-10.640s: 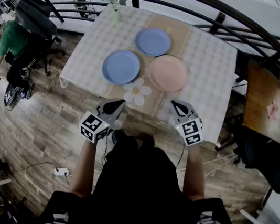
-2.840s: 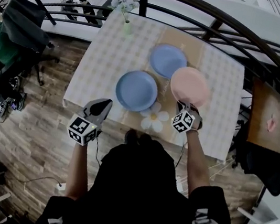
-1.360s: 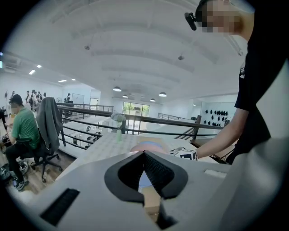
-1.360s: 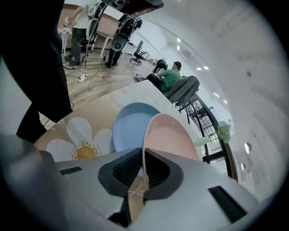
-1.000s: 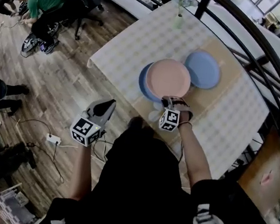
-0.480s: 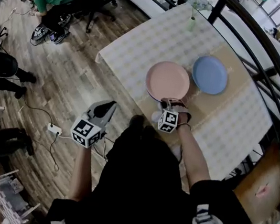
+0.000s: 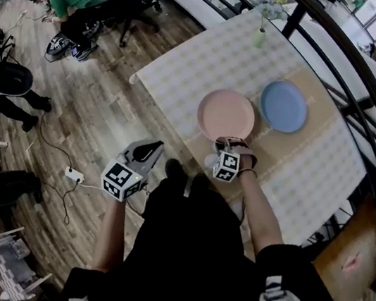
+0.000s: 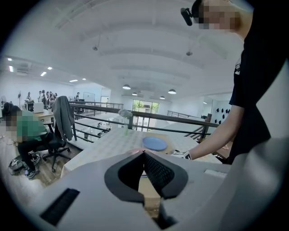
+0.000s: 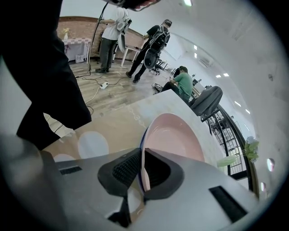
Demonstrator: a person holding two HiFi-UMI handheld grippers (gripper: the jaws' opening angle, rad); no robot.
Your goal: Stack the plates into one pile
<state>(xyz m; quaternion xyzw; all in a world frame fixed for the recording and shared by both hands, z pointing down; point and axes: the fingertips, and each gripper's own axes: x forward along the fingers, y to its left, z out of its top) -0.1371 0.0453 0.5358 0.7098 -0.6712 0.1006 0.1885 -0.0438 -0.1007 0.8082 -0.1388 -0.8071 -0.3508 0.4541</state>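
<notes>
I have the right gripper [image 9: 141, 152] at the near rim of the pink plate [image 9: 175, 135], pointing steeply down at the table [image 7: 211, 57]. Its jaws have just been easing open a little, but the rim is between them and I see no gap on either side, so the pads are clamped on it. Under the pink plate I can see the thin edge of a blue plate [image 9: 143, 135], running along its rim down into the jaws. From the head view the pink plate covers that lower one almost completely.

The second blue plate [image 7: 283, 106] lies flat by itself on the tan runner [image 7: 307, 123], just beside the pink plate on its far right and not touching it.

My left gripper [image 8: 143, 152] has its jaws together, tips touching, with nothing between them. It hangs off the table's near left side, over the wood floor [image 7: 92, 123], aimed slightly downward toward the table.

A vase [image 7: 259, 37] stands at the table's far end, well apart from the plates.
</notes>
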